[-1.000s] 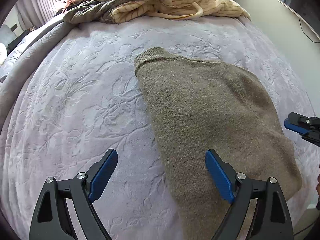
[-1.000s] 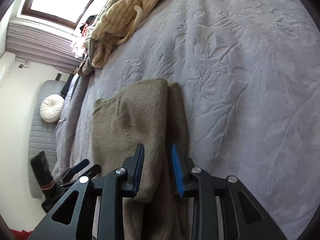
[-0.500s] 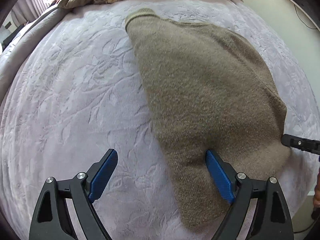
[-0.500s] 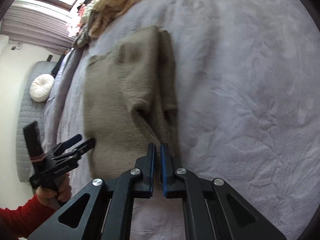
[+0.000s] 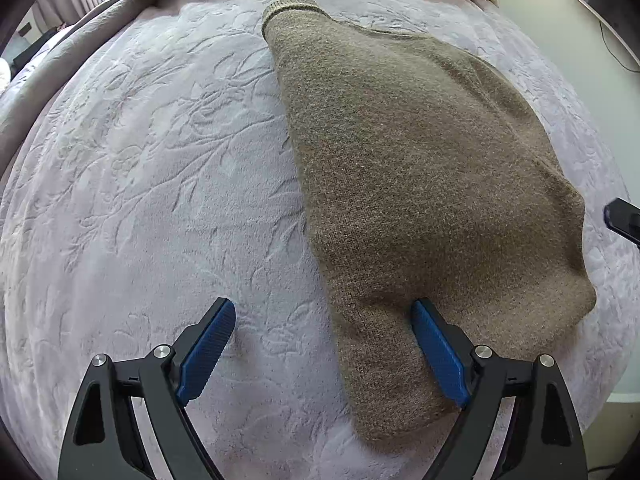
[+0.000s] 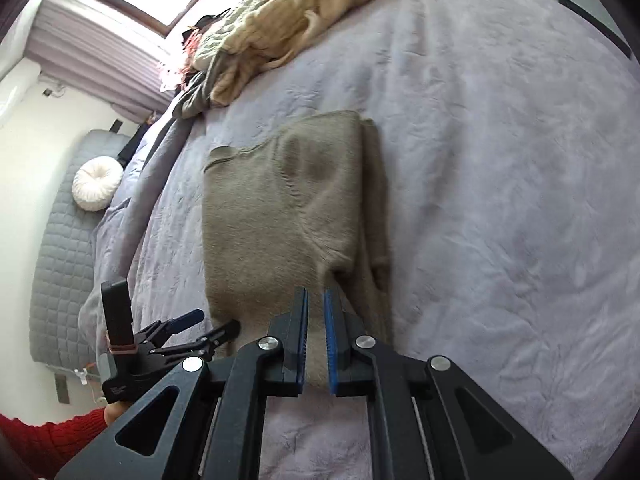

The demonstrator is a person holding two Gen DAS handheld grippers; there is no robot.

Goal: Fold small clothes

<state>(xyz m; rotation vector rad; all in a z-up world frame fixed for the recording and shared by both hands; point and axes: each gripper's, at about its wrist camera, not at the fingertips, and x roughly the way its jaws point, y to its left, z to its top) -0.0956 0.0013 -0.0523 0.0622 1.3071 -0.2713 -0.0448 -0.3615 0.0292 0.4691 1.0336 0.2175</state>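
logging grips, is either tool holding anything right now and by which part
The right tool is pinched shut on the brown sweater, at its near edge beside the fold. The left tool is open, straddling the sweater's edge, holding nothing.

The right gripper (image 6: pixel 316 316) pinches the near edge of the brown sweater (image 6: pixel 276 216) on the lilac bed (image 6: pixel 500 200); the left gripper (image 6: pixel 212 320) stands spread beside it.

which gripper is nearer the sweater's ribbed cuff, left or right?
Left, as far as these views show. The left gripper, open, straddles the brown sweater edge running up to the ribbed cuff. The right gripper is shut on the opposite corner.
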